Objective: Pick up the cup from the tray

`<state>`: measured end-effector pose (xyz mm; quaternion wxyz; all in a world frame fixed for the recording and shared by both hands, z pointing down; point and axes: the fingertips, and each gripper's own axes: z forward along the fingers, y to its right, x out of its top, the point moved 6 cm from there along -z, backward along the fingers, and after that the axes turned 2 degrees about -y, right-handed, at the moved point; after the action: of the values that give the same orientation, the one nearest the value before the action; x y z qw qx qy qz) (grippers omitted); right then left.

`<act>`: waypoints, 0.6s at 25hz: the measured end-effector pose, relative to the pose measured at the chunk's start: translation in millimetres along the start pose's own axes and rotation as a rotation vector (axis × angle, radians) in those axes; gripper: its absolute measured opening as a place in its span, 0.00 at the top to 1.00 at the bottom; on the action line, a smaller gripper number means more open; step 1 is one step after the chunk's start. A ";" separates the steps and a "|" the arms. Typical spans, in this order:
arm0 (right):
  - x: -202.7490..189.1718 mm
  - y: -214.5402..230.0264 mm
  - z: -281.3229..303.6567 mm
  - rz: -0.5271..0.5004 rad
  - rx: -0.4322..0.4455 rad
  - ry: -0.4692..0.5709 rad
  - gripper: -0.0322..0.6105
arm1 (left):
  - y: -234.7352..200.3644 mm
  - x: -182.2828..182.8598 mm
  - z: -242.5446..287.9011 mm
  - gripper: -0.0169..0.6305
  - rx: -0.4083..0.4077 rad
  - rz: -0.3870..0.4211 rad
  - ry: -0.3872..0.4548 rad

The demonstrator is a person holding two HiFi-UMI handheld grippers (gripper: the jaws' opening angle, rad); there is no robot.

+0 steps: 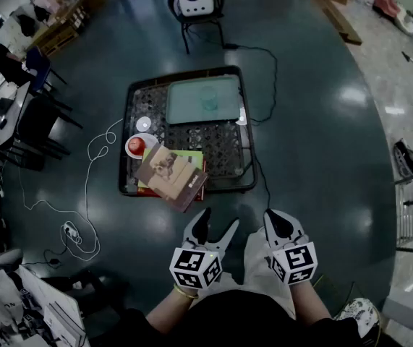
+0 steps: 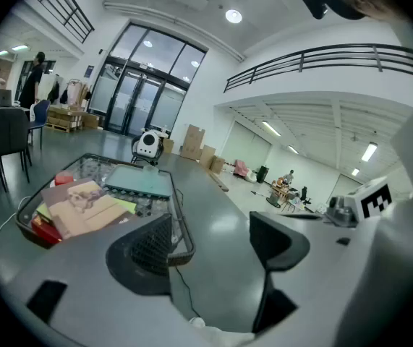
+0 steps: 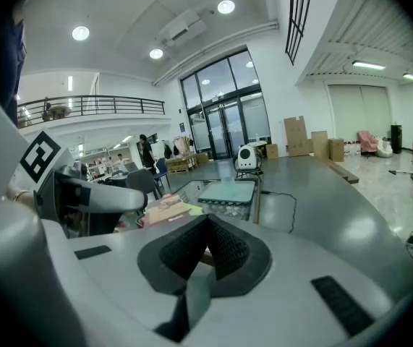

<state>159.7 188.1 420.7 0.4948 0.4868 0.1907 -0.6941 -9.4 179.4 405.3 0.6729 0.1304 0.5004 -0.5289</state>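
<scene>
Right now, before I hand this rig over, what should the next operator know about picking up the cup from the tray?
Left gripper: open, empty.
Right gripper: shut, empty.
Both hang near the person's body, short of the table.
The clear cup stands on the green tray at the table's far side, beyond the books.
Done: nothing yet.
To do: reach over, grip the cup, lift it.

Lying on the far half of the tabletop: tray, cup standing in it. Lying at the near left corner: books. Sitting just behind them, left: bowl. Hovering before the tabletop, side by side: left gripper, right gripper.
</scene>
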 end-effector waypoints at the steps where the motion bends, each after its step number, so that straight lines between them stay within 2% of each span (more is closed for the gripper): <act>1: -2.9 -14.8 -3.2 -0.004 0.000 0.000 0.94 | -0.9 -6.9 -15.5 0.45 0.008 0.004 -0.002; 5: -12.6 -75.8 -6.3 -0.013 0.007 0.005 0.94 | -16.6 -21.7 -75.3 0.50 0.066 0.041 0.016; 8: -19.1 -117.8 -12.7 -0.053 0.054 -0.010 0.94 | -28.6 -31.0 -114.4 0.51 0.123 0.050 0.049; 11: -20.7 -142.7 -19.2 -0.104 0.101 -0.020 0.94 | -35.7 -39.4 -141.3 0.52 0.174 0.037 0.080; 15: -21.4 -158.3 -29.4 -0.132 0.117 -0.008 0.94 | -39.4 -51.0 -162.4 0.52 0.214 0.013 0.090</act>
<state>36.6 290.1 391.5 0.4194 0.4984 0.1794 -0.7373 -126.5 307.4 385.0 0.6352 0.2282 0.4702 -0.5687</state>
